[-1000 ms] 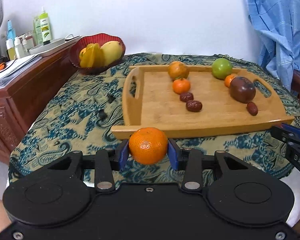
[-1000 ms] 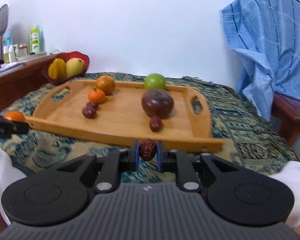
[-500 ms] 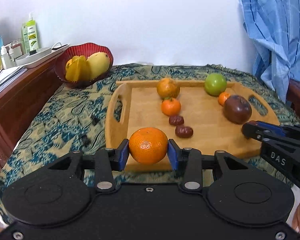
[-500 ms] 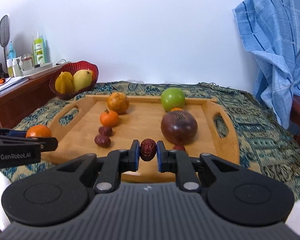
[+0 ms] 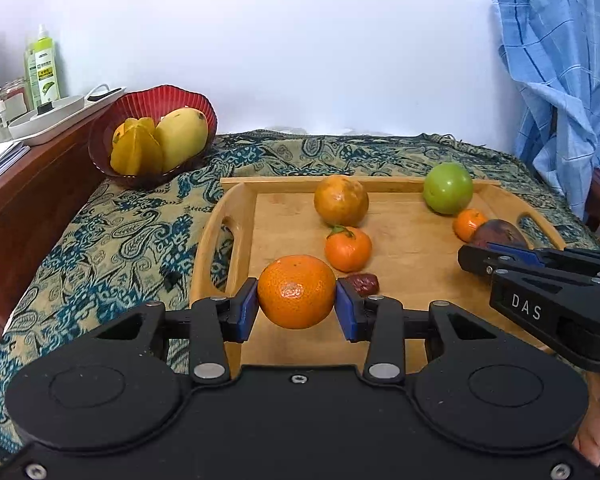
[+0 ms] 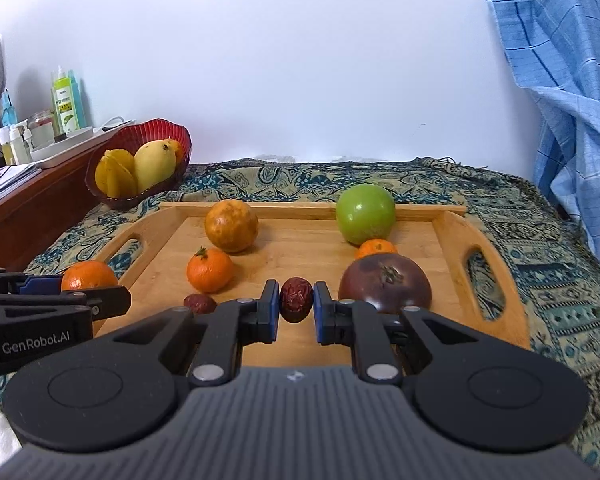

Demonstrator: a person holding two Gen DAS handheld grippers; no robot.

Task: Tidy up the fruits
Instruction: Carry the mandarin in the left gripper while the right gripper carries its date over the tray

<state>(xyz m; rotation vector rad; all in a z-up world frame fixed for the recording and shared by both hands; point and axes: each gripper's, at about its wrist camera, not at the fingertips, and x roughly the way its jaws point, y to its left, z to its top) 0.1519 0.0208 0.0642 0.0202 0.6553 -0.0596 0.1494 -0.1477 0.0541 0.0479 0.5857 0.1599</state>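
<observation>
Left gripper [image 5: 296, 293], which we hold low over the tray's near-left corner, clamps an orange [image 5: 296, 291] between its blue pads; right gripper [image 6: 296, 300] pinches a red date [image 6: 296, 299], long axis upright, over the tray's near edge. We see both loads above the tray [image 5: 412, 280], not yet set down. Just ahead of the orange lie a date [image 5: 363, 283] and a tangerine [image 5: 348, 249], with a yellow-brown round fruit [image 5: 341, 200] behind them: a left-hand column running away from us. On the right a dark purple fruit [image 6: 385, 283] sits directly beside the right gripper, a second tangerine [image 6: 376, 249] and a green apple [image 6: 365, 213] behind it. We judge the left hand the nearer to the left column, so the orange suits bare wood at that column's near end. The held date's free spot lies forward and left of the right gripper, toward the lying date [image 6: 199, 303]. A red bowl [image 5: 156, 100] of yellow fruit stands well apart on the cloth [image 5: 112, 240].
</observation>
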